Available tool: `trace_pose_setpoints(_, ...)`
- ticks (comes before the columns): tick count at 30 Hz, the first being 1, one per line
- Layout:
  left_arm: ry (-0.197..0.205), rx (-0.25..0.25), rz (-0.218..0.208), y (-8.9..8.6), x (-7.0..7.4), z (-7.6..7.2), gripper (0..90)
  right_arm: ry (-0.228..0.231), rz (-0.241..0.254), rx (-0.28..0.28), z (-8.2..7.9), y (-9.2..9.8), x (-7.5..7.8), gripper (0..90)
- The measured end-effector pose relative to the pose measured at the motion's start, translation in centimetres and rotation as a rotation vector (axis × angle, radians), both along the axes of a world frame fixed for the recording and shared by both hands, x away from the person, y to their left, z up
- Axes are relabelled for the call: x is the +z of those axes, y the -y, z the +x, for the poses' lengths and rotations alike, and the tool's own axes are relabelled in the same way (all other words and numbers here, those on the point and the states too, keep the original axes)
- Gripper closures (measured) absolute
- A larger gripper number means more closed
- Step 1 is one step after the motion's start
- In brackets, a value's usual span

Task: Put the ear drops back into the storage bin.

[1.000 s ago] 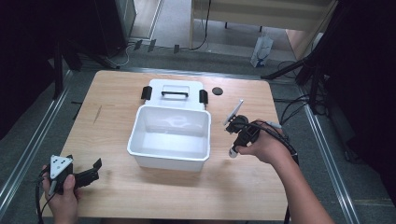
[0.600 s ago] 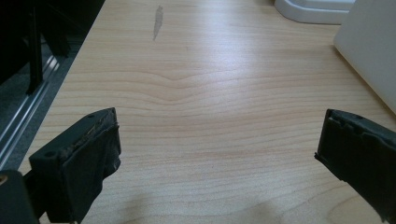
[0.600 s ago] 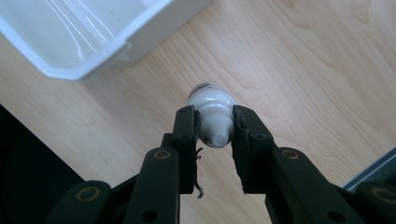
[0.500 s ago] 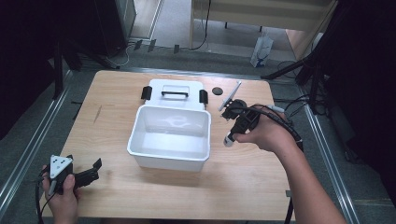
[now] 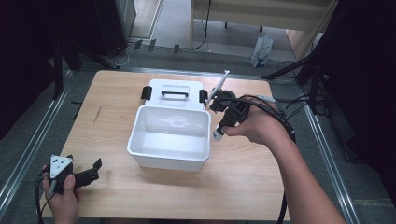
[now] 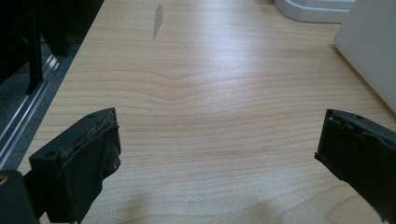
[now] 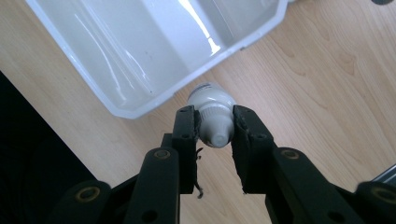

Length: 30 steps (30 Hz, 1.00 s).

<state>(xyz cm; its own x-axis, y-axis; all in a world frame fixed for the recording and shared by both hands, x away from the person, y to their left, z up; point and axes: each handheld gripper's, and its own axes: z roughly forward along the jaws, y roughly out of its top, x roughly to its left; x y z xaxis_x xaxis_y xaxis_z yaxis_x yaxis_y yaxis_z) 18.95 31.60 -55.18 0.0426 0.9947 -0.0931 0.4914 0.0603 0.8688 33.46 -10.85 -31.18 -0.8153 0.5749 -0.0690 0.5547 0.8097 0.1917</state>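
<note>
Pinching the small white bottle [image 7: 212, 117] by its cap end, your right gripper [image 7: 215, 125] carries it clear of the table [image 5: 243, 182], just outside the white bin's [image 5: 140, 133] right wall. Both jaws press on the narrow cap and neck, so the wider body hangs free beyond the tips; that grip looks chosen to let the bottle go down base first. From the right gripper view the bottle hangs over bare wood close beside the bin's rim, not yet above the hollow.

Your left gripper [image 6: 219, 154] rests low near the front left corner of the table, jaws spread wide with nothing between them, and only wood grain ahead of it. Parked there, well apart from the bin, it leaves the right hand's path open.

Behind the bin lies its white lid [image 5: 175, 88], flat, with a dark handle and black latches [image 5: 146, 92] at each end, so the bin stands open and bare inside. A thin pale stick-like thing [image 5: 218, 86] rises at a slant near your right hand; what it is I cannot tell. A small dark round object [image 5: 226, 94] sits on the wood beside it.

What stands between bottle and hollow is, by my reading, only the bin's right wall: you would need to lift over that rim before lowering. The cable [image 5: 275, 109] looping off your right gripper lies close to the stick, and could snag it.
</note>
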Motion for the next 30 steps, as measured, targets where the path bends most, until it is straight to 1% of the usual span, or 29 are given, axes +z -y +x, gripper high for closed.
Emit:
trace_pose_setpoints(6,0.002,-0.001,-0.001,0.0,0.0,0.0,0.3,0.004,0.007,0.033,-0.2,-1.5,0.5,72.6)
trace_pose_setpoints(8,0.001,-0.001,-0.001,0.0,0.0,0.0,0.4,0.003,0.007,0.051,-0.2,-2.1,0.4,72.6)
trace_pose_setpoints(11,0.0,-0.001,-0.001,0.0,0.0,0.0,0.3,0.002,0.002,0.059,-0.2,-2.7,0.2,72.5)
trace_pose_setpoints(16,0.0,-0.003,-0.001,0.0,0.0,0.0,0.4,-0.004,-0.002,0.086,0.0,-3.6,-0.7,72.5)
trace_pose_setpoints(22,-0.001,-0.003,-0.002,0.0,0.0,0.0,0.3,0.002,-0.024,0.114,0.4,-4.3,-2.4,72.5)
trace_pose_setpoints(26,-0.001,-0.004,-0.002,0.0,0.0,0.0,0.3,0.02,-0.039,0.14,0.6,-4.4,-3.5,72.4)
trace_pose_setpoints(30,0.0,-0.005,0.0,0.0,0.0,0.0,0.4,0.046,-0.064,0.191,0.7,-4.5,-4.6,72.4)
